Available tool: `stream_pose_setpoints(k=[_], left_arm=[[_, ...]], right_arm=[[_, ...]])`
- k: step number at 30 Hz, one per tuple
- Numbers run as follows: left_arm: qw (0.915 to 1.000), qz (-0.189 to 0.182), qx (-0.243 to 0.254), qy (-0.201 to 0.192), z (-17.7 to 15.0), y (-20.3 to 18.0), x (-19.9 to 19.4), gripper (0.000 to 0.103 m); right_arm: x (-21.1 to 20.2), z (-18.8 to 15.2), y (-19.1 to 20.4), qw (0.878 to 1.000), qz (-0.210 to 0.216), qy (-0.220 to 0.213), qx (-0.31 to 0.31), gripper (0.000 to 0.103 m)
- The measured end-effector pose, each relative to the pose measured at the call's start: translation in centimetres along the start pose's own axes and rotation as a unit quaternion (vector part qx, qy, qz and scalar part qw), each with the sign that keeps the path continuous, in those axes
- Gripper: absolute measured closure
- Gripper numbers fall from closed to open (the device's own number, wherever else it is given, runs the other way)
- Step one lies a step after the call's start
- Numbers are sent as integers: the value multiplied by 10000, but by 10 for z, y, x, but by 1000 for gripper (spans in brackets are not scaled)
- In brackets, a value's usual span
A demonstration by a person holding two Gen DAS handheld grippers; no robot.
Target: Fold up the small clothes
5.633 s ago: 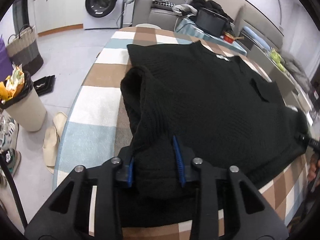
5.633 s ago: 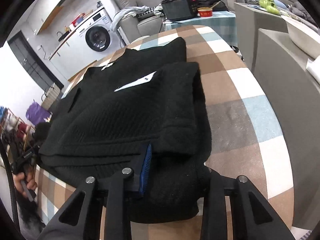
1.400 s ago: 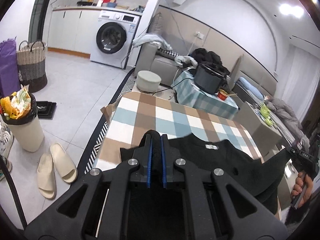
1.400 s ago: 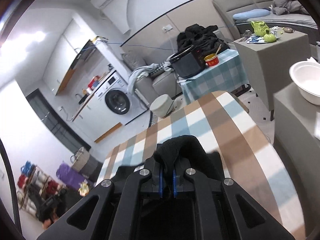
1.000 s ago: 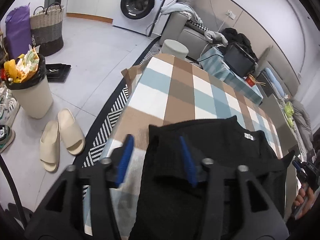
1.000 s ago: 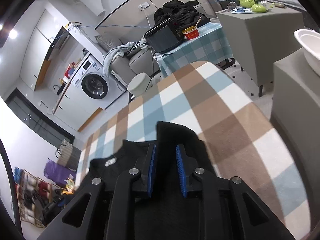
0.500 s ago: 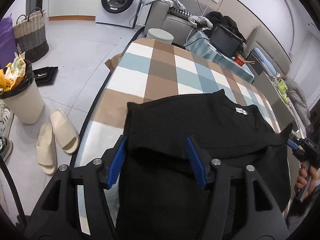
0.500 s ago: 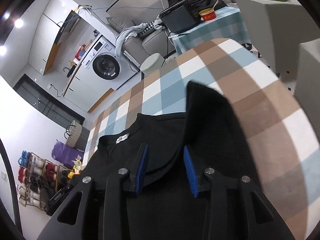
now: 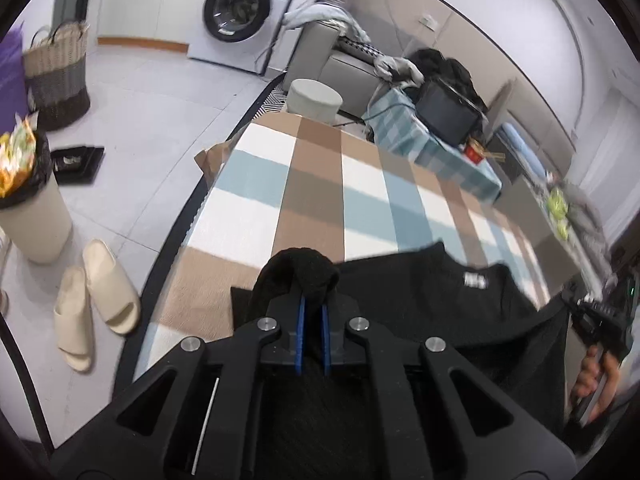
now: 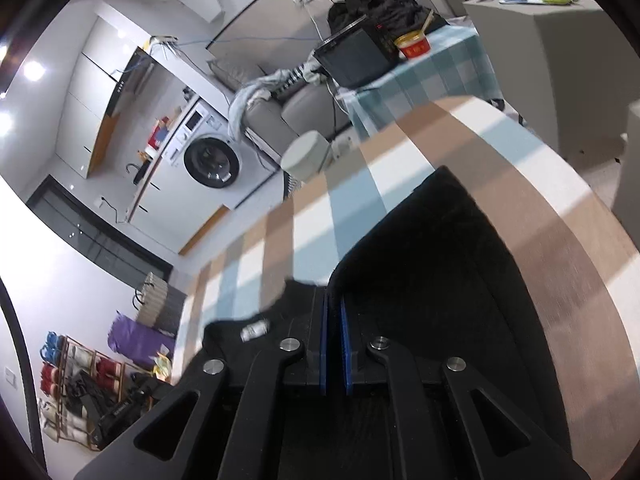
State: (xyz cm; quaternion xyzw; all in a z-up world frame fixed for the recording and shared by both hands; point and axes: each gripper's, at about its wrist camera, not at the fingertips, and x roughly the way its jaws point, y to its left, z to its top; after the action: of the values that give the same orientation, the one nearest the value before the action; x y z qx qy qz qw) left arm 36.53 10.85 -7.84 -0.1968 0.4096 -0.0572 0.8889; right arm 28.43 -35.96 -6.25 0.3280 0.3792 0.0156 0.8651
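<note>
A black knit sweater point(image 9: 432, 292) lies on the checked table point(image 9: 320, 184), its white neck label point(image 9: 474, 280) facing up. My left gripper point(image 9: 312, 304) is shut on a bunched fold of the sweater at its left edge. In the right wrist view the sweater point(image 10: 432, 248) spreads ahead over the table point(image 10: 540, 184). My right gripper point(image 10: 334, 304) is shut on its right edge, the blue pads point(image 10: 345, 344) nearly together with cloth between them. The right hand-held gripper also shows at the far right of the left wrist view point(image 9: 600, 320).
A bin point(image 9: 28, 200), slippers point(image 9: 96, 300) and a basket point(image 9: 56, 76) stand on the floor left of the table. A washing machine point(image 9: 240, 12), a round stool point(image 9: 314, 100), a sofa and a side table with a black appliance point(image 9: 448, 112) lie beyond.
Both grippers were open over the sweater half a second ago; now both have closed on its edges. The views have tilted up towards the far end of the table.
</note>
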Motion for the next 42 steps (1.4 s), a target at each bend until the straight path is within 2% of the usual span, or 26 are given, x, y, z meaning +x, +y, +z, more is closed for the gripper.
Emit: stream_pose_setpoints(k=[3,4,5,7,10,15,18,20,23,24,25,26,28,30,33,42], left_arm=[[9993,281,-124,205,3,2,10,75],[9994,277,-101,171,2,2,10,68],[9996,290,-36,51,0,2,7,62],[9985,500,92,-205,-4,2,-2,30],[9975,533,193,-416,-7,6,-13,25],[9965,746,268,-248,-11,16,-8,25],[9957,795,466,-74,-13,13,3,25],[9941,846,685,23,-16,7,10,30],[9918,824,955,215,-19,0,22,50],[9905,843,1056,270,-20,-3,25,65],[9885,952,1138,299,-21,-5,29,72],[9866,1041,1223,289,-21,-7,31,76],[9866,1030,1241,236,-21,-5,30,91],[9887,924,1162,218,-19,-1,27,96],[9899,858,1121,147,-18,3,21,97],[9937,734,837,-95,-16,13,-5,97]], right_arm=[[-5,9,6,9998,127,-113,-78,72],[-12,10,8,9995,75,-258,-188,63],[-18,10,10,9988,12,-380,-301,60],[-28,10,12,9972,-182,-468,-552,60],[-35,10,4,9945,-592,-395,-765,59],[-27,6,-19,9891,-1168,-40,-893,59],[-15,3,-33,9875,-1271,214,-903,59],[-10,2,-37,9867,-1297,267,-939,58],[0,3,-34,9837,-1371,336,-1113,54],[4,4,-33,9814,-1451,363,-1204,54],[8,6,-32,9800,-1494,392,-1252,54],[11,7,-32,9787,-1533,433,-1294,54],[18,8,-34,9758,-1664,496,-1332,54],[21,9,-35,9742,-1701,549,-1377,54],[25,10,-38,9724,-1766,606,-1401,54],[19,10,-44,9762,-1582,632,-1345,53]])
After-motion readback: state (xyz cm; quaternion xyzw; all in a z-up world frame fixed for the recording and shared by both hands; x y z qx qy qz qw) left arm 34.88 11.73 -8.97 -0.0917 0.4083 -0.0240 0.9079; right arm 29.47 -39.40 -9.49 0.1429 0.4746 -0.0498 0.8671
